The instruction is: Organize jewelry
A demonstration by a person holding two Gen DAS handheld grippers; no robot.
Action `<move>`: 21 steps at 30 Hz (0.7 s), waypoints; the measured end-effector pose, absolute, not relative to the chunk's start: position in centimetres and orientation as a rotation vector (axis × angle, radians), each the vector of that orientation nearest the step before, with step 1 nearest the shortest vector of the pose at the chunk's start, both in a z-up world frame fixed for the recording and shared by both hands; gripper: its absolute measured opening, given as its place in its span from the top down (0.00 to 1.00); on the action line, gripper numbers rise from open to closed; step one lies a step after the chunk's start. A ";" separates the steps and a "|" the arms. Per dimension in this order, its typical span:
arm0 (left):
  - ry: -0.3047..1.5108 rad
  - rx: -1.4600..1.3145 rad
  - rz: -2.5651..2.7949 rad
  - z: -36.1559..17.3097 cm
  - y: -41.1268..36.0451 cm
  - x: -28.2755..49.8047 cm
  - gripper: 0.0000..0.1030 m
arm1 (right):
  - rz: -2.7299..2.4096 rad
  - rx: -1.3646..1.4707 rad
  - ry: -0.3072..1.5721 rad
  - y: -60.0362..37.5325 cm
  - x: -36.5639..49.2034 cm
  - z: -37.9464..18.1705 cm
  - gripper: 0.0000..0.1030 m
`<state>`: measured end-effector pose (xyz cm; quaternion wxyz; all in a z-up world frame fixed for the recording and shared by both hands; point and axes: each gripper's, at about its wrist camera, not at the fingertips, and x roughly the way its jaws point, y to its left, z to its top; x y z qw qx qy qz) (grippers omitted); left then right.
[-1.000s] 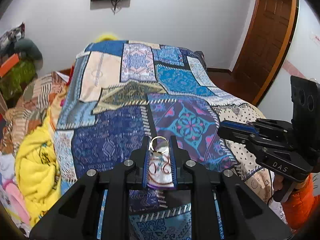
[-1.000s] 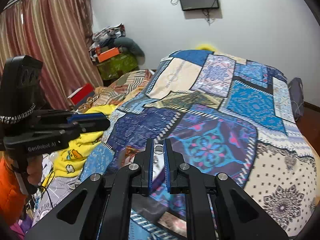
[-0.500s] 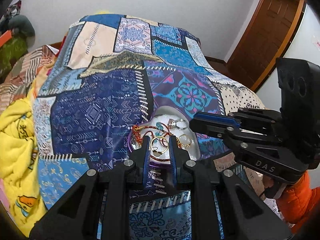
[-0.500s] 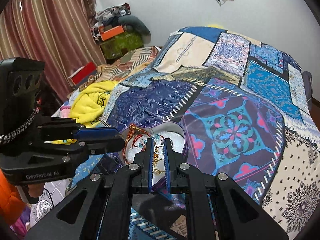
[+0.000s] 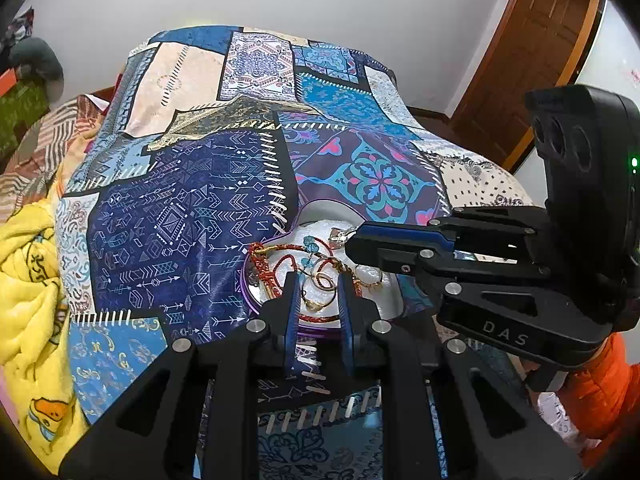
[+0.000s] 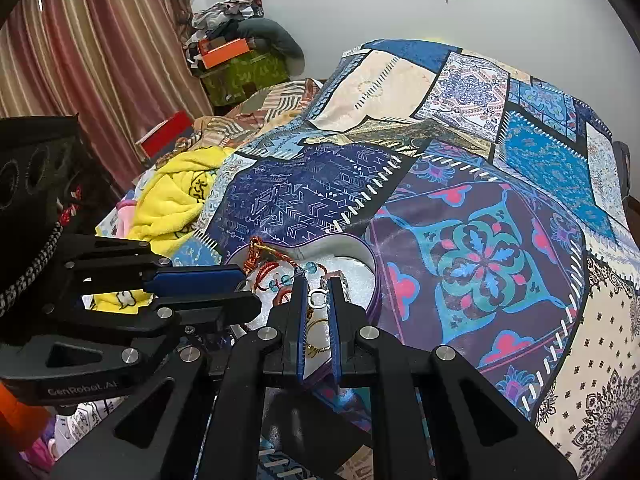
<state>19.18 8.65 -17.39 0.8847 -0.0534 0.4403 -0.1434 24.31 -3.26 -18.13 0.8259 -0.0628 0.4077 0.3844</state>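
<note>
A purple heart-shaped tin (image 5: 256, 300) with a white lining lies on the patchwork bedspread. It holds a red cord bracelet (image 5: 276, 264), blue beads and gold hoops. My left gripper (image 5: 318, 278) hovers just over its near edge, shut on a thin gold ring (image 5: 320, 287). From the right, my right gripper (image 5: 354, 242) reaches over the tin. In the right wrist view it (image 6: 317, 286) is shut on a small silver ring (image 6: 317, 298) above the tin (image 6: 374, 280), with the left gripper (image 6: 250, 294) close on its left.
The patchwork bedspread (image 6: 480, 264) covers the whole bed. A yellow blanket (image 6: 176, 196) is bunched at its left side. Boxes and clothes (image 6: 236, 56) are piled by striped curtains. A wooden door (image 5: 532, 64) stands at the right. An orange sleeve (image 5: 600, 392) shows behind the right gripper.
Both grippers have come down towards the bed and closer together. The heart-shaped tin now sits right under their tips. Each still has its ring.
</note>
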 end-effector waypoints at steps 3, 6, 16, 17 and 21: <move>0.910 -0.096 -0.287 -17.4 8.6 19.1 0.84 | 0.808 -0.140 0.859 -3.2 24.4 -18.1 0.92; 0.906 -0.088 -0.278 -17.2 8.6 19.0 0.84 | 0.807 -0.129 0.855 -3.3 24.4 -17.9 0.92; 0.878 -0.078 -0.242 -15.3 8.6 18.1 0.73 | 0.802 -0.087 0.837 -4.7 23.8 -15.7 0.83; 0.865 -0.080 -0.235 -14.8 8.6 17.9 0.73 | 0.797 -0.082 0.821 -5.0 23.5 -15.0 0.83; 0.792 -0.086 -0.191 -11.9 8.9 16.4 0.73 | 0.784 -0.063 0.758 -6.2 22.1 -12.4 0.83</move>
